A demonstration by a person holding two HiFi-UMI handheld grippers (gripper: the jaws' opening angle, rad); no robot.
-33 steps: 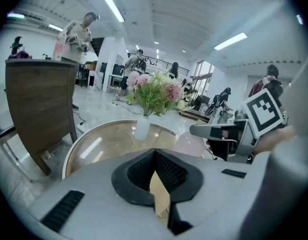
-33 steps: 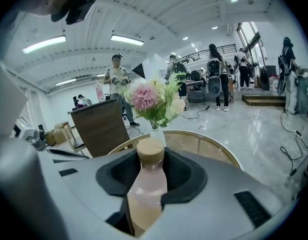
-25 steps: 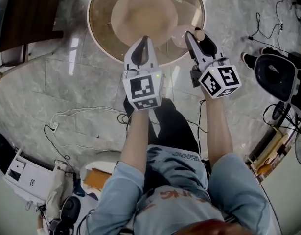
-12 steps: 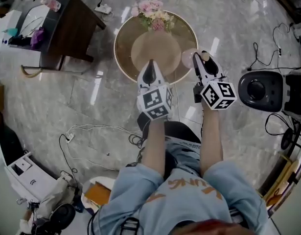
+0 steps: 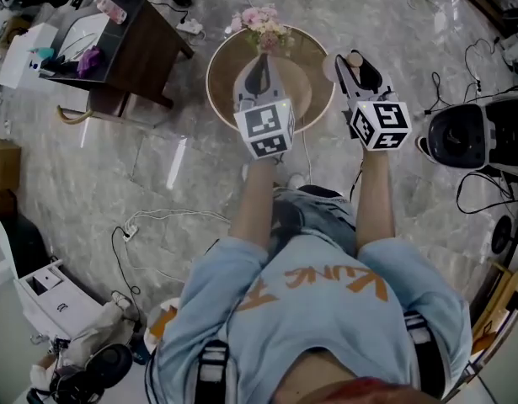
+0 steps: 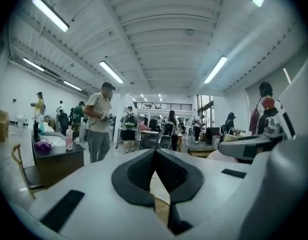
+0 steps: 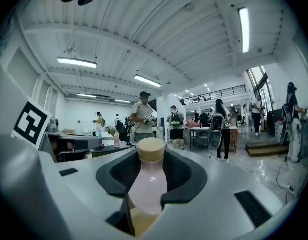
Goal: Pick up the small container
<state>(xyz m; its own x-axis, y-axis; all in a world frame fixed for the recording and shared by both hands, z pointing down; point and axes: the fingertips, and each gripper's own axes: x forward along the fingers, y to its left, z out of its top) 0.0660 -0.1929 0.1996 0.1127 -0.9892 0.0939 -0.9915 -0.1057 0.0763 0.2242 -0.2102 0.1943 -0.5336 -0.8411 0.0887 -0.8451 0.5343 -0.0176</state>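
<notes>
The small container [image 7: 147, 183] is a pale pink bottle with a tan cap, and it stands upright between the jaws of my right gripper [image 7: 149, 186], which is shut on its body. In the head view only its cap [image 5: 354, 58] shows past the right gripper [image 5: 353, 67], held in the air just off the right rim of the round wooden table [image 5: 218, 91]. My left gripper [image 5: 259, 67] hovers over that table's middle. Its jaws [image 6: 155, 156] meet at the tips with nothing between them.
A bunch of pink flowers [image 5: 264, 22] stands at the round table's far edge. A dark side table [image 5: 128, 45] with small items is at the left. A black machine [image 5: 467, 137] and cables [image 5: 153, 219] lie on the marble floor. Several people stand in the hall [image 6: 99, 121].
The head camera has risen, so the table looks smaller and farther. Both grippers have lifted with it, the right one carrying the bottle up from beside the table's rim.
</notes>
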